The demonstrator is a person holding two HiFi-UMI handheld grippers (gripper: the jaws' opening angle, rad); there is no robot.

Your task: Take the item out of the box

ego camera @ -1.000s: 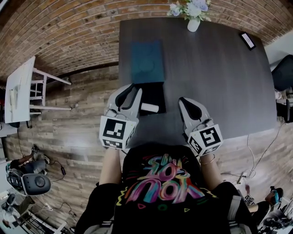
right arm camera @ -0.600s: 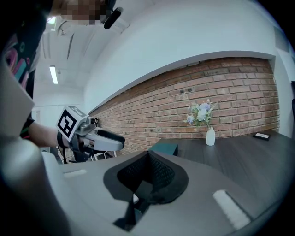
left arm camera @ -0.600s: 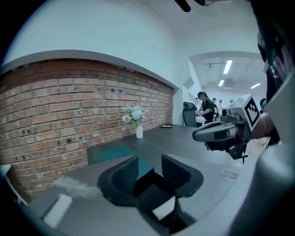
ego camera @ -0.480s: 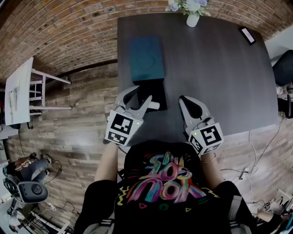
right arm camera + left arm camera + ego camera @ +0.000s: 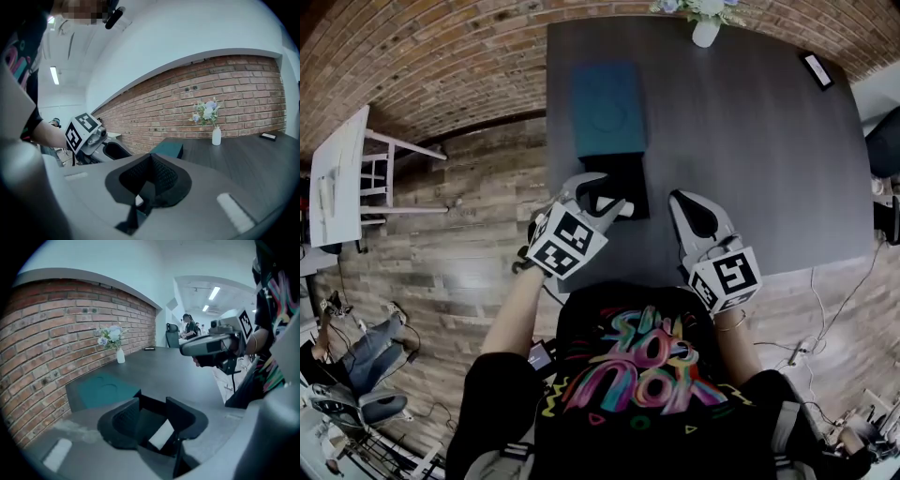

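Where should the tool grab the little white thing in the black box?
Pinch the white thing across its narrow middle, on its two long sides, coming down from above. It lies low in the open black box, whose walls would likely block a sideways approach. The left tool hangs over it, jaws opening, with it between them, unpinched.

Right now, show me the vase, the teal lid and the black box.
vase (image 5: 705,34), head view, its white body.
teal lid (image 5: 607,108), head view, middle of its top.
black box (image 5: 628,173), head view, its dark inside.
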